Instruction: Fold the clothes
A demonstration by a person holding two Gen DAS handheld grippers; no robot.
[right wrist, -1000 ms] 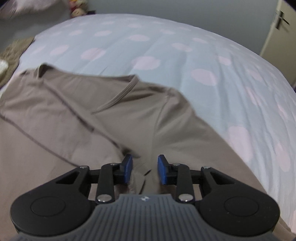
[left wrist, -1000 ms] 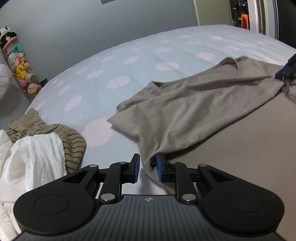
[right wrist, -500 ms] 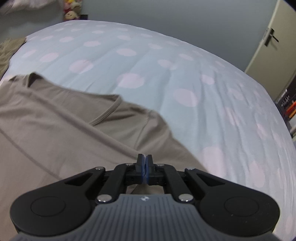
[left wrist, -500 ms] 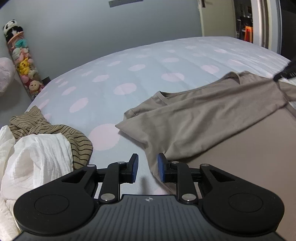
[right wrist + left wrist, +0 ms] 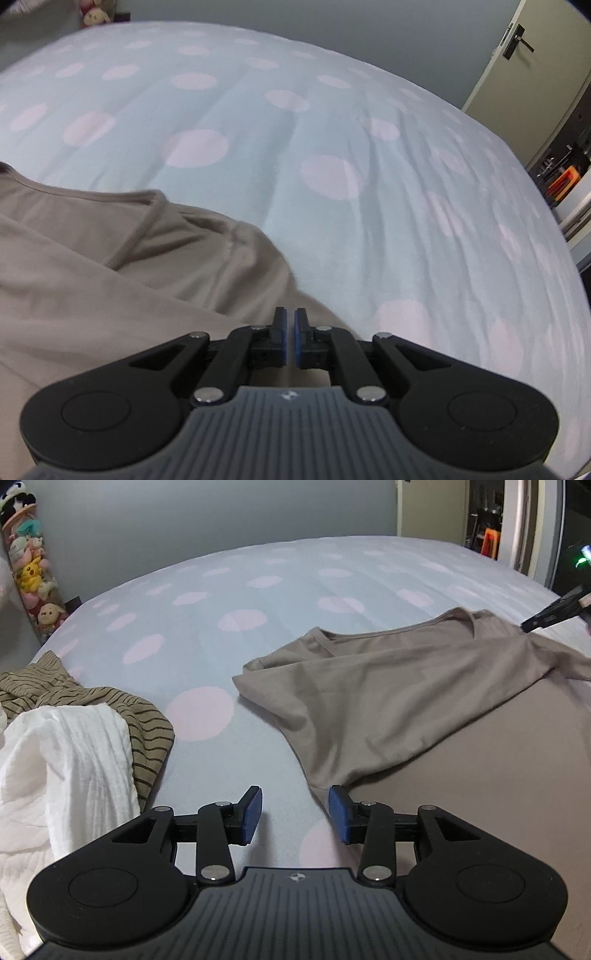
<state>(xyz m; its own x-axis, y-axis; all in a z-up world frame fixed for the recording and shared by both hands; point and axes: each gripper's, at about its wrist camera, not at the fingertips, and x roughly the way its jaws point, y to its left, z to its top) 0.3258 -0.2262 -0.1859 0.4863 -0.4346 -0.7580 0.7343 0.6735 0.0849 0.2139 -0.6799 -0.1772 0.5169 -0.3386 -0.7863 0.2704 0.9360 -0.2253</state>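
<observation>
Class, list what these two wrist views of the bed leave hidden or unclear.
- Taupe cotton T-shirt: hem cut off by both views' lower edges.
- Right tongs: nearly shut; own body hides any pinched cloth.
- White crinkled garment: cut off at left view's edge.
- Plush toys: too small.

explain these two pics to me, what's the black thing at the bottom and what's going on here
The black thing is a handheld gripper with two blue-padded fingers; a person holds one in each hand, and a fisheye camera on each looks forward along the fingers. So one picture is from the left gripper, the other from the right gripper. Both look over a bed with a pale blue sheet with pink dots. A tan shirt lies spread on it, one side folded over. Off to the left sit a striped garment and a white cloth. The left gripper is open, empty, beside the shirt's edge. The right one is almost shut above the shirt; whether it pinches fabric is unclear.
</observation>
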